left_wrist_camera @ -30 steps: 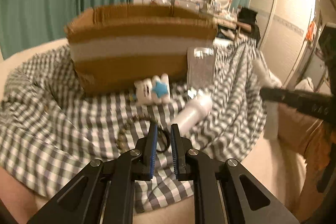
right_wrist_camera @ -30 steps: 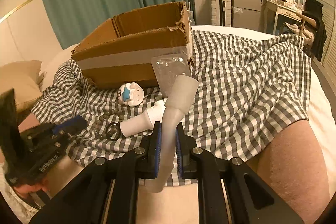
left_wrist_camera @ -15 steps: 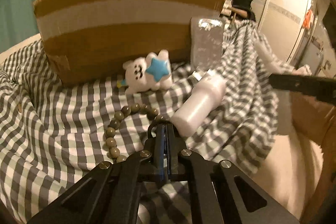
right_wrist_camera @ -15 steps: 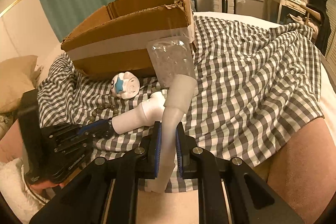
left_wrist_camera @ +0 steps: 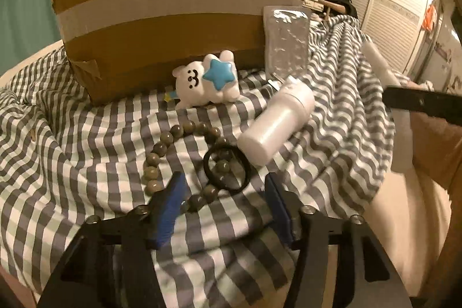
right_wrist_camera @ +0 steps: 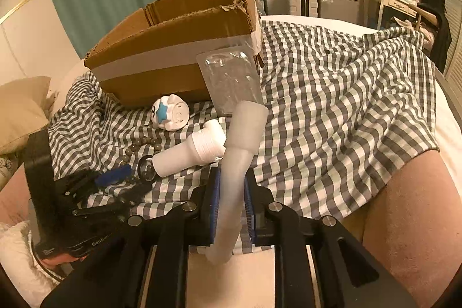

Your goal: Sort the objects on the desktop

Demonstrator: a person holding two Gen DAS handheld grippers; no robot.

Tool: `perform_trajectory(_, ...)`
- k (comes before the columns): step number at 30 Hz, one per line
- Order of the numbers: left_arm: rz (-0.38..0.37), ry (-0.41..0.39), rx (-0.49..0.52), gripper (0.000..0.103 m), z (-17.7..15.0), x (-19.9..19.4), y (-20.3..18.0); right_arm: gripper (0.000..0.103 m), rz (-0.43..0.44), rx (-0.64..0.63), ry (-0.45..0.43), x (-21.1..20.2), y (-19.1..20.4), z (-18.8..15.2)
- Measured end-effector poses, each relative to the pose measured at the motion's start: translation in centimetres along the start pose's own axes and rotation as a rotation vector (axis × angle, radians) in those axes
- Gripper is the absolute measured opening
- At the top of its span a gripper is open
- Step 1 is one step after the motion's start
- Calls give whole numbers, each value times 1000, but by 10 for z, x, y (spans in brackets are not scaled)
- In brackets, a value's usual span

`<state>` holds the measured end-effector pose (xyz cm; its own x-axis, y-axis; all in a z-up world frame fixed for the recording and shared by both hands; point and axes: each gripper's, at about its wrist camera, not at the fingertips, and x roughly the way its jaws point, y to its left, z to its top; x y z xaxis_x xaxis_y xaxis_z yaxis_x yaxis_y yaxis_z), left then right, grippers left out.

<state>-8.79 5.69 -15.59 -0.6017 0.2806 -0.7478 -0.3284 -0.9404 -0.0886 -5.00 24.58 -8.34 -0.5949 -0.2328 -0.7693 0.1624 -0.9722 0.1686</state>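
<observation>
Early stage: right gripper (right_wrist_camera: 230,198) clamped on tube (right_wrist_camera: 236,163); left gripper (left_wrist_camera: 223,195) spread. Toy (left_wrist_camera: 208,84), beads (left_wrist_camera: 161,152), bottle (left_wrist_camera: 274,126) unsorted at box's (left_wrist_camera: 179,28) 6 o'clock.

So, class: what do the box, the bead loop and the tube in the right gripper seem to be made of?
Box: corrugated cardboard, matte brown, torn fluted edge, pale tape band. Bead loop: round olive-grey beads with a dull sheen, possibly stone or wood; unclear. Tube, clamped in the right gripper: translucent frosted plastic or silicone, judging by its cloudy look.
</observation>
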Motion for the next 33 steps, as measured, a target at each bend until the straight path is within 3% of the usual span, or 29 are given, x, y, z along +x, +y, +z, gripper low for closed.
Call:
perform_trajectory(3, -27, 14, -44, 61, 2, 10, 8, 16, 11, 5, 16, 6, -1, 0)
perform_trajectory(4, -25, 8, -44, 56, 2, 11, 8, 16, 13, 6, 19, 7, -1, 0)
perform_trajectory(5, -24, -1, -36, 46, 2, 10, 8, 16, 14, 5, 21, 8, -1, 0)
perform_trajectory(6, -21, -5, -22, 17, 1, 9, 7, 16, 14, 5, 24, 9, 0, 0)
perform_trajectory(7, -20, -2, -12, 14, 1, 8, 6, 16, 12, 4, 27, 9, 0, 0)
perform_trajectory(19, -34, -166, -46, 14, 12, -47, 4, 16, 10, 5, 11, -2, 1, -2)
perform_trajectory(33, -84, -252, -102, 14, 17, -91, 12, 16, 17, 0, -5, -13, 5, -5)
